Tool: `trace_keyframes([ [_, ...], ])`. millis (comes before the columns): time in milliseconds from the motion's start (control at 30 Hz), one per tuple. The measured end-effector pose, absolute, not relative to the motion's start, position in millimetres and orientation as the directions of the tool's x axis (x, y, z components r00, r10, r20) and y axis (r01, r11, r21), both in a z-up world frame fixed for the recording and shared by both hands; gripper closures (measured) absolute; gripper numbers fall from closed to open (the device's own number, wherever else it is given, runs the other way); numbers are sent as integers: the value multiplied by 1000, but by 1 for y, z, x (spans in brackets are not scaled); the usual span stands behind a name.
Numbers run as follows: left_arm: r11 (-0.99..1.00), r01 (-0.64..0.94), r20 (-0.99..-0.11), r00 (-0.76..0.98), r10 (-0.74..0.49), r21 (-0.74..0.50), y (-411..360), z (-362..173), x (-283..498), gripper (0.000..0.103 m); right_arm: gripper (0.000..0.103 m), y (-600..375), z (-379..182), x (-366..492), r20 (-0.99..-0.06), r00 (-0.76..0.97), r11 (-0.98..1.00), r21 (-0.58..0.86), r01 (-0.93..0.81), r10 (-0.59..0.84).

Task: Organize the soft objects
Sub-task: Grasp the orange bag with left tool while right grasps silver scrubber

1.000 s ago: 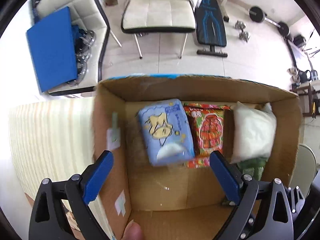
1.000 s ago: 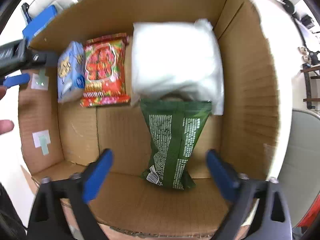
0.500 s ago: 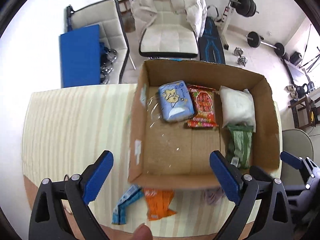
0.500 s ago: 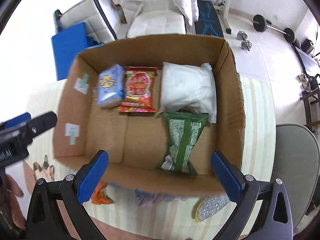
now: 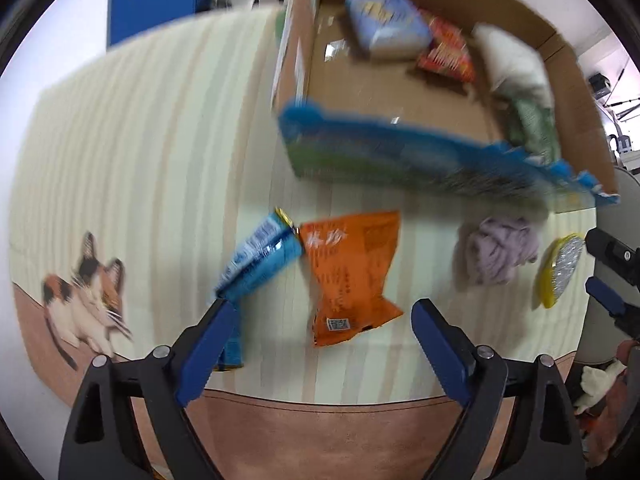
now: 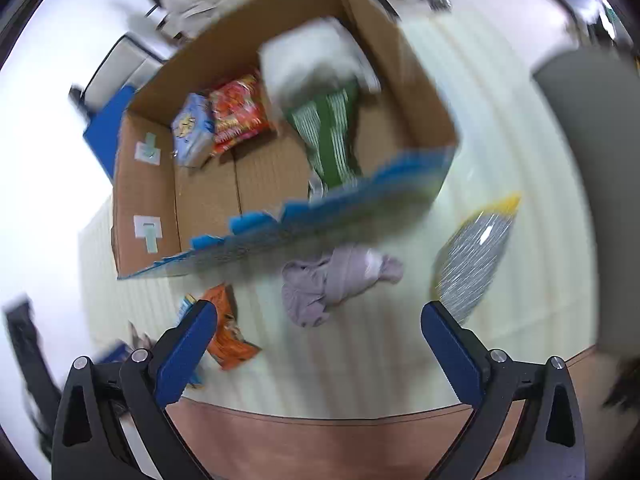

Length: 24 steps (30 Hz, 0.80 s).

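The left gripper hangs with jaws apart, just narrowing, nothing between them; the right gripper also gapes empty. Just ahead on the mat lie an orange packet, a blue packet, a purple cloth and a scrubber: four loose. Beyond, the box holds four. The packets touch, so a hasty pinch may snag both.

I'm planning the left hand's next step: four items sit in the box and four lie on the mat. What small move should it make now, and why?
Probably lower the left gripper onto the orange packet and close. Its jaws, which have just been closing a little, stand open and hold nothing, and the packet lies flat on the striped mat almost between them, outside the cardboard box.
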State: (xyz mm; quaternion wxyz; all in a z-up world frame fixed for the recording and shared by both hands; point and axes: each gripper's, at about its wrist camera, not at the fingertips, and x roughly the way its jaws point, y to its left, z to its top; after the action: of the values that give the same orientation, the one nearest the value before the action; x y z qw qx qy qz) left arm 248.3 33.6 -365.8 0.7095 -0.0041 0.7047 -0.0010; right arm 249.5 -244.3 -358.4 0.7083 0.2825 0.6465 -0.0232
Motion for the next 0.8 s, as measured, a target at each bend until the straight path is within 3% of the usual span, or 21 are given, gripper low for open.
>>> trace_keyframes([
  [67, 1000, -6, -1000, -10, 4, 4, 37, -381, 247, 22, 2, -255, -375, 239, -943, 192, 815, 332, 476, 272],
  [200, 1000, 6, -999, -54, -3, -3, 33, -406, 254, 22, 8, -287, -403, 223, -968, 167, 766, 251, 592, 188],
  [300, 999, 8, -996, -71, -48, -49, 23, -419, 261, 21, 10, -309, -431, 216, -971, 114, 729, 233, 643, 209],
  [500, 997, -11, -993, -84, -78, -77, 6, -425, 276, 21, 31, -318, -460, 224, -977, 62, 749, 195, 633, 202],
  [600, 996, -13, -990, -107, -88, -87, 1, -431, 279, 21, 52, -312, -457, 231, -979, 59, 782, 192, 593, 195],
  [667, 998, 4, -992, -113, -59, -60, -4, -437, 277, 31, 52, -307, -457, 230, -977, 42, 800, 197, 566, 210],
  [700, 999, 8, -992, -117, -47, -48, -4, -439, 274, 48, 52, -305, -457, 229, -976, 38, 808, 198, 555, 213],
  [800, 999, 11, -993, -118, -29, -30, -5, -445, 267, 56, 53, -293, -457, 218, -974, 12, 841, 202, 501, 227],
])
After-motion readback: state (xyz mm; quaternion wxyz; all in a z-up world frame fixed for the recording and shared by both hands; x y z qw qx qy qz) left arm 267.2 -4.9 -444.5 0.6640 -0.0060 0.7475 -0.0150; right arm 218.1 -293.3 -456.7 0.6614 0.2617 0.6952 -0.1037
